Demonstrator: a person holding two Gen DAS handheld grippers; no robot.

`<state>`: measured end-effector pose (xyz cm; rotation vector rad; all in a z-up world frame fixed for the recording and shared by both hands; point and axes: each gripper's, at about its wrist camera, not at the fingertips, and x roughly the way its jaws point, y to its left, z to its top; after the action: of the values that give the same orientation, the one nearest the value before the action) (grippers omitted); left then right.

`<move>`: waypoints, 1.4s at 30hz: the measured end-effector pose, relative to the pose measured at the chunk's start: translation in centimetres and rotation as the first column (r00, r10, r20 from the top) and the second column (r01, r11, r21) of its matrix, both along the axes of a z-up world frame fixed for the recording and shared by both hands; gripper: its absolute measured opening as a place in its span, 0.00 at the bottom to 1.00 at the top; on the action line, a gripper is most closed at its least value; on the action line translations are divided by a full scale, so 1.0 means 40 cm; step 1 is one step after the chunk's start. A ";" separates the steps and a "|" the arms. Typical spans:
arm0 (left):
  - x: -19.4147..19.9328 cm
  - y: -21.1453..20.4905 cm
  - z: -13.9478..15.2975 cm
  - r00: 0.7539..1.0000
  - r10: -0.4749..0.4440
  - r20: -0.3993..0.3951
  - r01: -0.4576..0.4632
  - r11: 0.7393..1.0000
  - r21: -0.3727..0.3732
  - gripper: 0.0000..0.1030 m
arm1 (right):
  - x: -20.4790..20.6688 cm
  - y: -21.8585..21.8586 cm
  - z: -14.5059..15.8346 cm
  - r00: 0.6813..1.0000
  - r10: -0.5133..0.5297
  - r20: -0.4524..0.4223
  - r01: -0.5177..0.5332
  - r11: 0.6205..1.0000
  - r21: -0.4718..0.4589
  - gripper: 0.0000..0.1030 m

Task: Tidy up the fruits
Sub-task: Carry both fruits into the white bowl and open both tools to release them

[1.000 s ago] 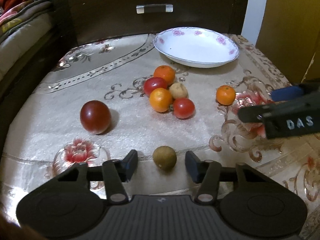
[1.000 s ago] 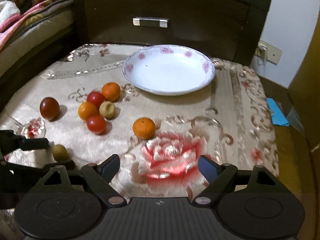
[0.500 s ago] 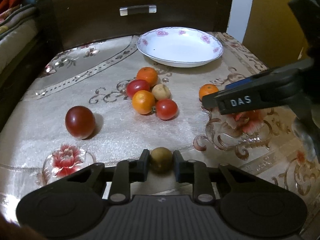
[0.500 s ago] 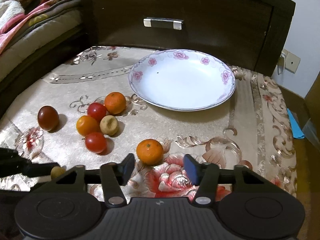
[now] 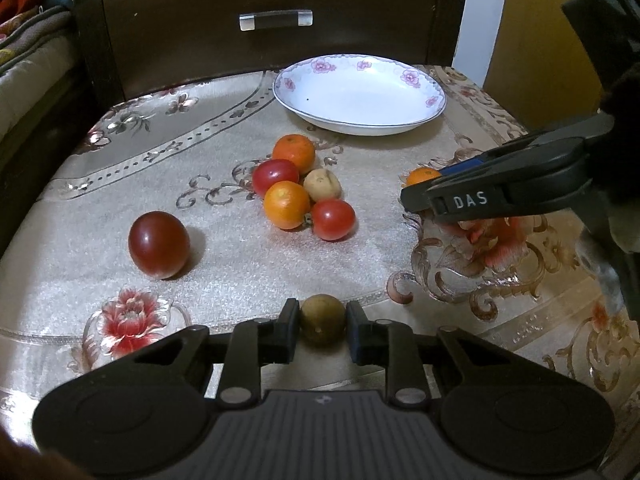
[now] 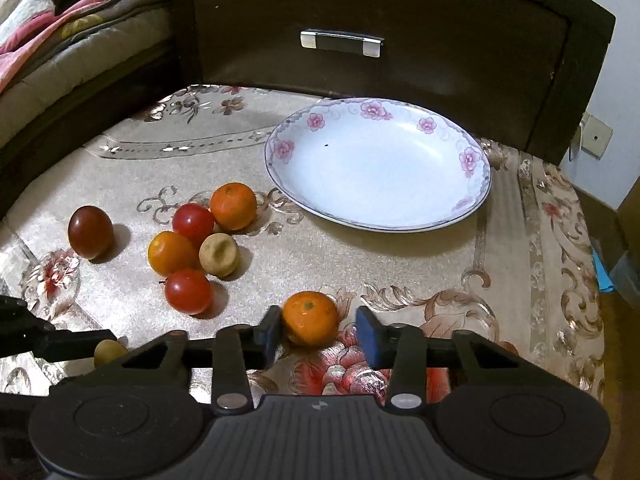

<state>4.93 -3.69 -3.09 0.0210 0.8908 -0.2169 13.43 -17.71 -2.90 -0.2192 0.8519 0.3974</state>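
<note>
The small brown fruit (image 5: 322,319) sits close to the near edge of the desk (image 5: 240,268), and my left claw (image 5: 322,332) is clamped on it, one pad pressed to each flank. The orange (image 6: 311,322) lies nearer the right edge, still on the cloth. My right claw (image 6: 317,331) has just been closing around it. The orange stands between the pads: the left pad touches its skin, while contact at the right pad is harder to read, though I judge the grip made or all but made.

Beyond these two, a cluster of five fruits (image 6: 196,240) rests mid-desk: two oranges, two red ones and a pale one, touching one another. A dark red fruit (image 5: 159,245) stands alone towards the left edge. The flowered plate (image 6: 276,152) waits empty at the far edge, in front of the dark drawer front (image 6: 360,64).

Step in hand, as I judge it: the pick, both claws at once; nothing has yet reached the plate, so the task is at its start.

The next move calls for lifting both fruits clear of the cloth and carrying them over the cluster without knocking it. Each is then set down inside the plate's rim, low enough that the round fruits do not roll out.
</note>
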 end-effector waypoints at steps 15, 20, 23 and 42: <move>0.041 0.007 0.048 0.999 0.019 0.033 -0.017 0.998 -0.062 0.32 | -0.008 -0.022 0.026 1.000 -0.012 -0.001 0.012 0.999 0.045 0.22; 0.082 -0.002 0.077 0.997 0.019 0.071 -0.014 0.997 -0.070 0.32 | -0.005 -0.022 0.037 1.000 -0.019 0.012 0.018 0.998 0.054 0.22; 0.122 -0.008 0.095 0.995 0.020 0.094 -0.013 0.997 -0.076 0.32 | 0.007 -0.023 0.047 0.999 -0.028 0.024 0.027 0.998 0.063 0.22; 0.353 -0.059 0.096 0.990 0.010 0.141 0.004 0.996 -0.093 0.32 | 0.154 -0.073 0.082 0.987 -0.119 0.107 0.109 0.989 0.100 0.22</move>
<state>19.06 -6.04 0.74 -0.0512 0.7384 -0.2510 19.57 -20.61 0.39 -0.1045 0.7296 0.3138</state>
